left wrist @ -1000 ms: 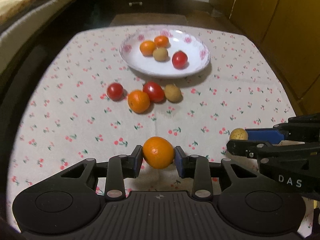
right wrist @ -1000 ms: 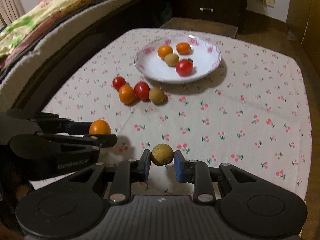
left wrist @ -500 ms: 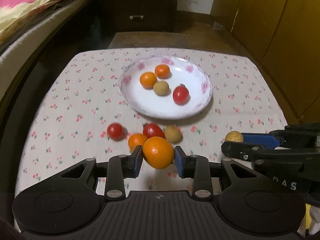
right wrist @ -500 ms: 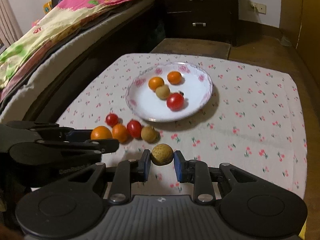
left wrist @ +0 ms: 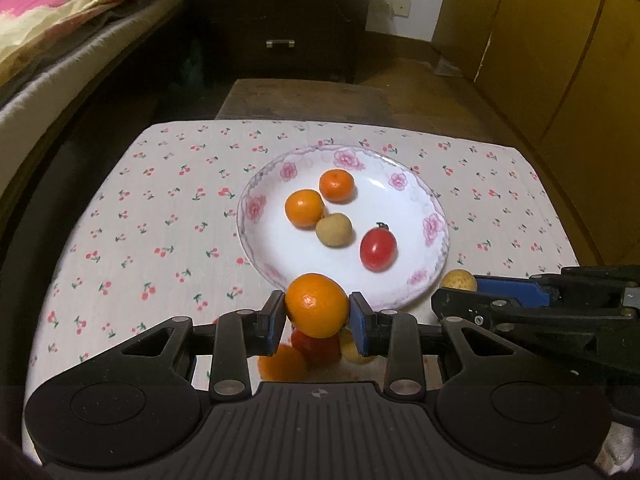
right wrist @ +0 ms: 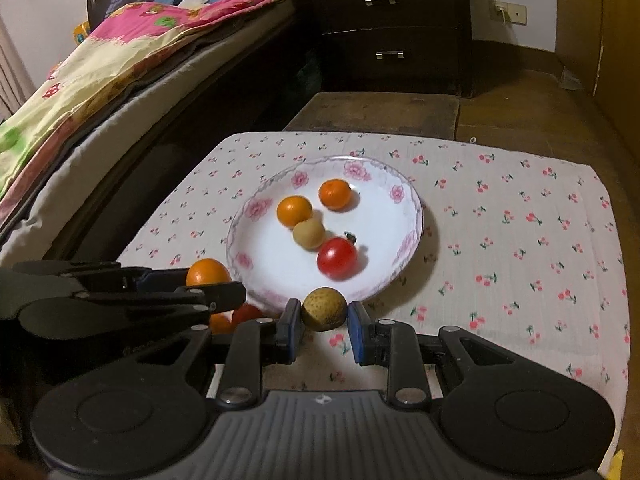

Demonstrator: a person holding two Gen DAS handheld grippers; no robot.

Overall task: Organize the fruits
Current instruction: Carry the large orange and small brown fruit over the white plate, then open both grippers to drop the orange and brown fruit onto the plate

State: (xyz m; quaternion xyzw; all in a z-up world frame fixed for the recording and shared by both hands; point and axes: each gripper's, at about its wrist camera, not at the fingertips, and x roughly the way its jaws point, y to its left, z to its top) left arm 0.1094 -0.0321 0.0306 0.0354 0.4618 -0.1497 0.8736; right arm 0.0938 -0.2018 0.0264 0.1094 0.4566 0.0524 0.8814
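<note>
Your left gripper (left wrist: 317,317) clamps an orange (left wrist: 317,305), your right gripper (right wrist: 323,321) clamps a tan fruit (right wrist: 323,308); both hang at the plate's (left wrist: 434,216) near rim, lined up to drop in with the four fruits there. Loose fruits sit on the tablecloth (left wrist: 160,208) beneath.
</note>
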